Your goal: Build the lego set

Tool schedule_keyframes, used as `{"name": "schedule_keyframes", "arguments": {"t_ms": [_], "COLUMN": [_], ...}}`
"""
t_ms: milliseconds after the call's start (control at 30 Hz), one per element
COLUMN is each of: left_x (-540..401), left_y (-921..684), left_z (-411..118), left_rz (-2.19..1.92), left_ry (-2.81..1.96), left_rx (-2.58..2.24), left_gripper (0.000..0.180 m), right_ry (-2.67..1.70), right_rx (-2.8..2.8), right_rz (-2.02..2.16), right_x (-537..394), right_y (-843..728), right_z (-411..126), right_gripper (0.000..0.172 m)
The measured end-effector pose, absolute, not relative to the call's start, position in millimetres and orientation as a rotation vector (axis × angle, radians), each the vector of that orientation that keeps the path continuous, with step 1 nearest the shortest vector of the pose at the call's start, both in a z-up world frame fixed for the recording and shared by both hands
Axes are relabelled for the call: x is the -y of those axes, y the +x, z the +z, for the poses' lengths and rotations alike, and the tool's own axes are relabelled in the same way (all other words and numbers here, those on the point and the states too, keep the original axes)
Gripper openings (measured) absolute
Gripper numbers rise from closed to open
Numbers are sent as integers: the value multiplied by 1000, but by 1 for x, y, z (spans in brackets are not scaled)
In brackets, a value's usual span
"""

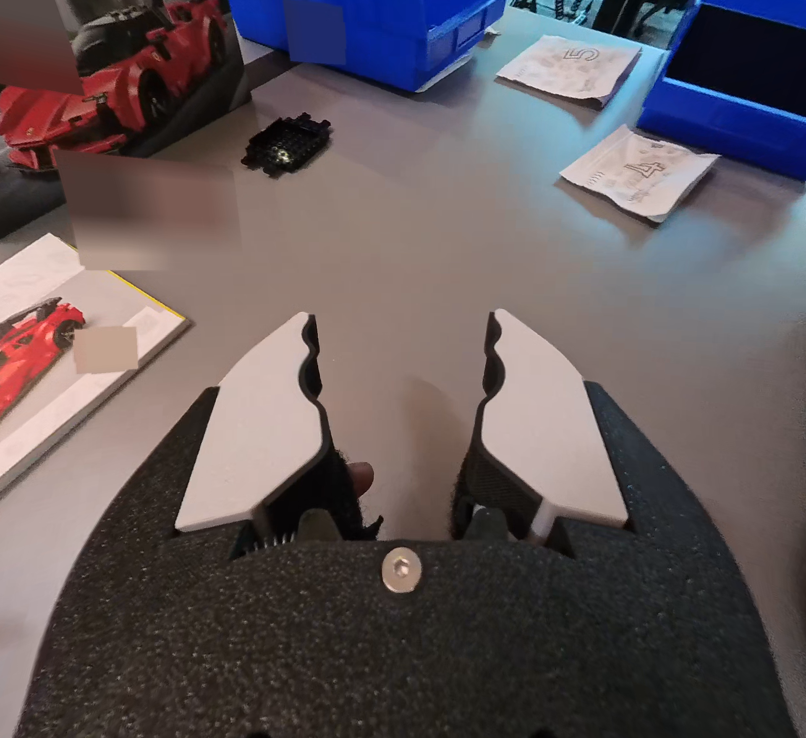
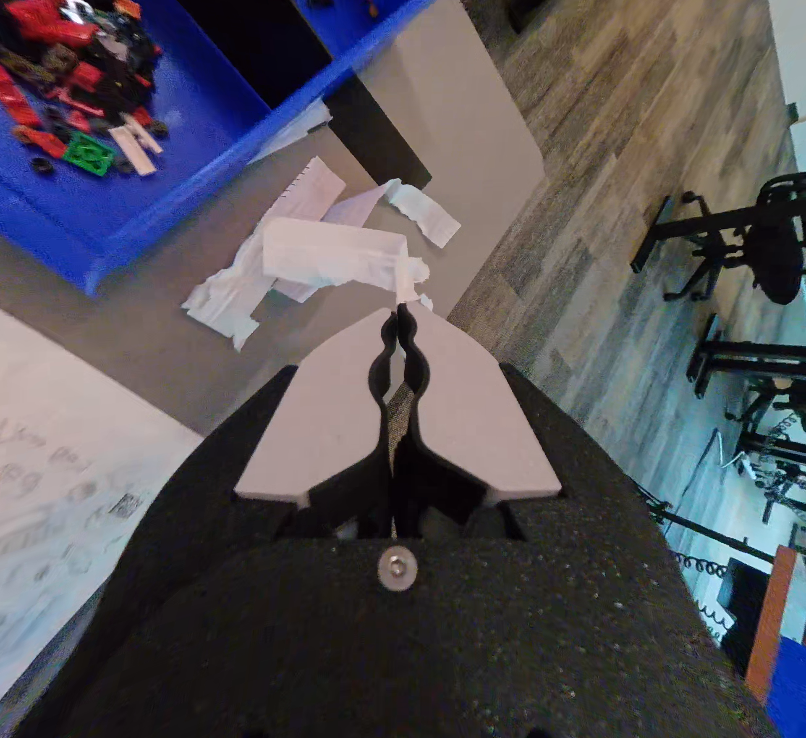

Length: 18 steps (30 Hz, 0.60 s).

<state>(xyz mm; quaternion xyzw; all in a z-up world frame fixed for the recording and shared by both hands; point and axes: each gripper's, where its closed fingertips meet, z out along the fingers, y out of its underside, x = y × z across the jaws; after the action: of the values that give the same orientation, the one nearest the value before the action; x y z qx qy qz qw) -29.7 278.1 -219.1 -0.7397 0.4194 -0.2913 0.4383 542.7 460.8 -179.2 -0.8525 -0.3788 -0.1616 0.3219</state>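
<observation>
My left gripper (image 1: 403, 317) is open and empty, hovering over the bare grey table (image 1: 414, 237). A small black brick assembly (image 1: 285, 145) lies on the table farther ahead to the left. My right gripper (image 2: 399, 313) is shut on the torn end of a white paper strip (image 2: 336, 254). The strip hangs out from the fingertips up and to the left, lifted above the table. More torn white paper pieces (image 2: 227, 302) lie under it near the table's edge.
Two blue bins (image 1: 370, 5) (image 1: 732, 84) stand at the back, with two numbered paper bags (image 1: 567, 71) (image 1: 636, 171) between them. A box picturing a red car (image 1: 131, 45) and a booklet (image 1: 65, 346) are at the left. A blue bin of loose bricks (image 2: 196, 115) is beside the right gripper.
</observation>
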Motion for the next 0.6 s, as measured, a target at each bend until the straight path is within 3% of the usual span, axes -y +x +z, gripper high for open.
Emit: {"name": "schedule_keyframes", "arguments": {"t_ms": [167,267,467,600], "left_x": [-270,-268,-265,-247], "left_y": [-17,-16,-18,-14], "left_z": [-220,-220,-218,-225], "left_rz": [-806,-838,-797,-857], "left_ry": [-1862,-1860,-1787,-1796], "left_rx": [-1092,-1091,-1149,-1224], "left_gripper": [59,59,68,66], "right_ry": [-2370,-2431,-2369,-2403], "right_rx": [1006,985,917,911], "right_rz": [-354,-261,-222,-74], "right_x": [-485,-477,-430,-345], "right_y": [538,533,516,422], "right_z": [-245,-251,-189,-149], "right_gripper": [3,34,78,92]}}
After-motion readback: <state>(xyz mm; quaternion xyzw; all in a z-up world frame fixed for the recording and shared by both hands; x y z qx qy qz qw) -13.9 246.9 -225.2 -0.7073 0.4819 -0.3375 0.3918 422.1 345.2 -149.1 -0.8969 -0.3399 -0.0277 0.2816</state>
